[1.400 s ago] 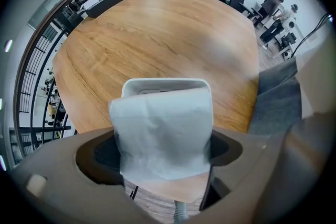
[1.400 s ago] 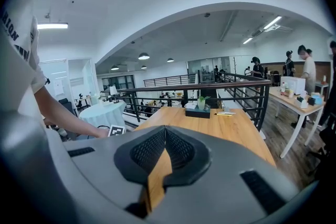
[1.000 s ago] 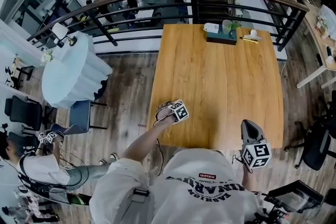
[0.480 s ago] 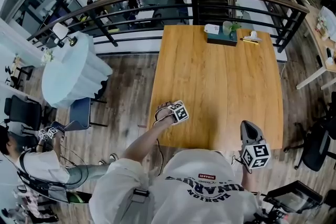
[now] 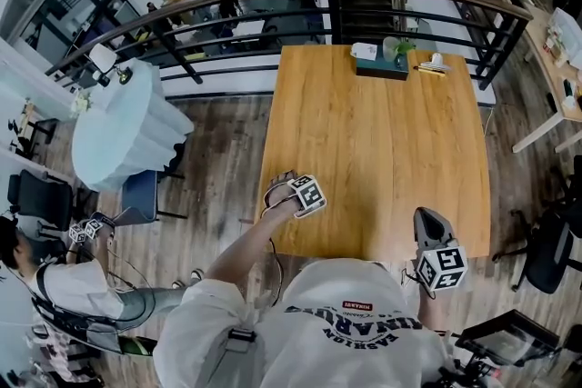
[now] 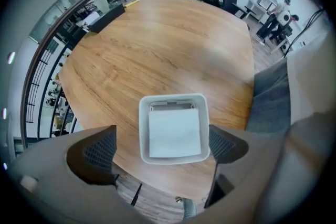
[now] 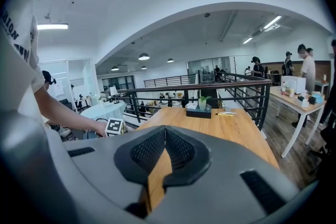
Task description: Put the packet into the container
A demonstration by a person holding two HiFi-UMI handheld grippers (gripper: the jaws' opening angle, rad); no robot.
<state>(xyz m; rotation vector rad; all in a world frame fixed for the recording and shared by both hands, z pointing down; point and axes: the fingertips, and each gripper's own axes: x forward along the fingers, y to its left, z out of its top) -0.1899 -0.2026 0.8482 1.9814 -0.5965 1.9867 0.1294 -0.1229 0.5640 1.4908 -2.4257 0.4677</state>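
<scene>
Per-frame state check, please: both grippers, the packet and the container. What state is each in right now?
left gripper: open, jaws just been opening; the container shows below between them, pads touching nothing.
right gripper: shut, empty.
packet: lying flat inside the container, not gripped.
container: upright on the table, near its edge, holding the packet.

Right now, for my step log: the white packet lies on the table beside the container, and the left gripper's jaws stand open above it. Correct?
No. The packet lies inside the container, not beside it on the table; the left gripper view shows it. The jaws of the left gripper do stand open above it, having just opened wider, gripping nothing.
</scene>
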